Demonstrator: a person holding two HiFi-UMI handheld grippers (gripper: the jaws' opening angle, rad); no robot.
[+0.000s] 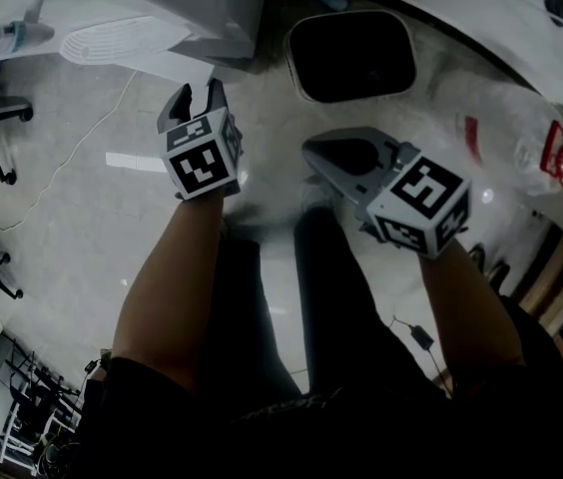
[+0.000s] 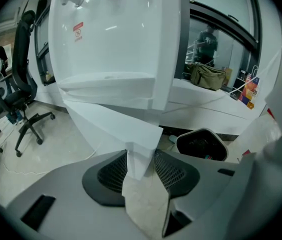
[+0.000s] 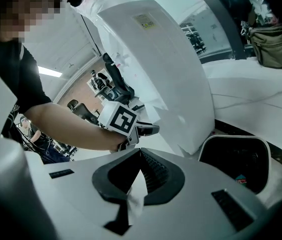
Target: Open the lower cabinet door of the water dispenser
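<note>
At the foot of the white water dispenser (image 2: pixel 111 34), the lower cabinet door (image 2: pixel 116 121) appears to stand out from the body at an angle, so the opening seems begun but not finished. In the left gripper view, the left gripper (image 2: pixel 141 156) has the door's free edge between its jaws; the white panel fills the gap from pad to pad, so I read it as pinched there at a middling width. The right gripper (image 3: pixel 140 154) takes no part in this: its jaws meet at the tips with only floor showing through the sliver behind them, and it hangs beside the left one, a little apart, near the dark waste bin (image 1: pixel 351 56). What is left, as far as I can judge, is to swing the door further out until the cabinet stands plainly open. How far the door already gapes at its hinge is not clear from any view.
</note>
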